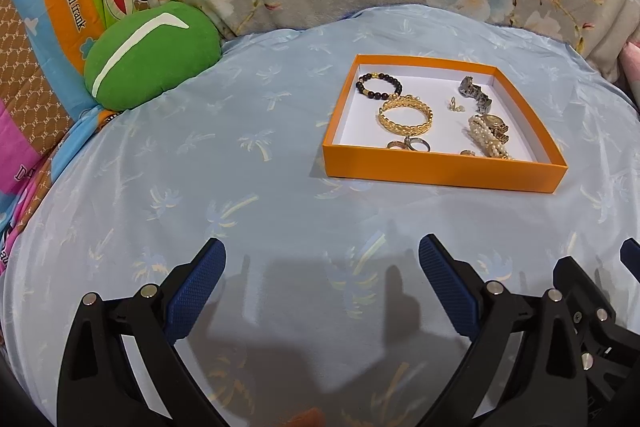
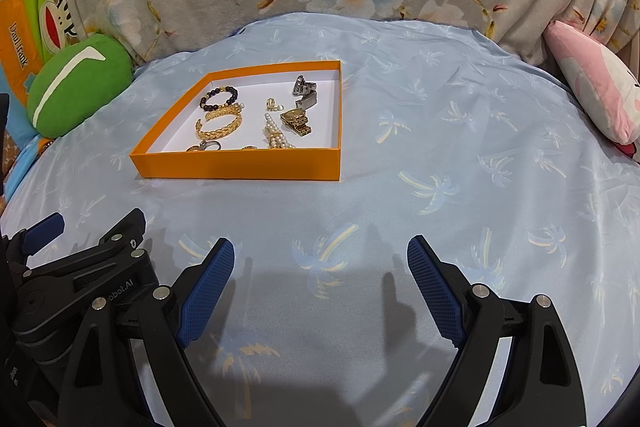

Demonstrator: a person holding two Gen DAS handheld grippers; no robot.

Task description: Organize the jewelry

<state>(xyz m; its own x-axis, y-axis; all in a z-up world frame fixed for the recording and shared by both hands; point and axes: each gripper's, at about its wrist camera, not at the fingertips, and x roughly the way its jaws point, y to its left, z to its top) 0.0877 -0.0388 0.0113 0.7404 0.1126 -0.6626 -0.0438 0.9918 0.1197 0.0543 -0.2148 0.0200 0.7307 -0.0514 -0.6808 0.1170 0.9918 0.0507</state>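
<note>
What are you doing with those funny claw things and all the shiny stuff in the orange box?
A person holds a gripper in each hand to tidy jewelry. Right now the left gripper and the right gripper both hover over the blue cloth, jaws wide open and holding nothing. All the jewelry already lies in the orange box: a dark bead bracelet, a gold bangle, a pearl bracelet, watches and some rings. Nothing lies loose on the cloth.

Pale-blue palm-print sheet [image 1: 280, 155] – prob. a bed – w/ orange tray [image 1: 436, 167], green cushion [image 1: 152, 55] at edge
</note>
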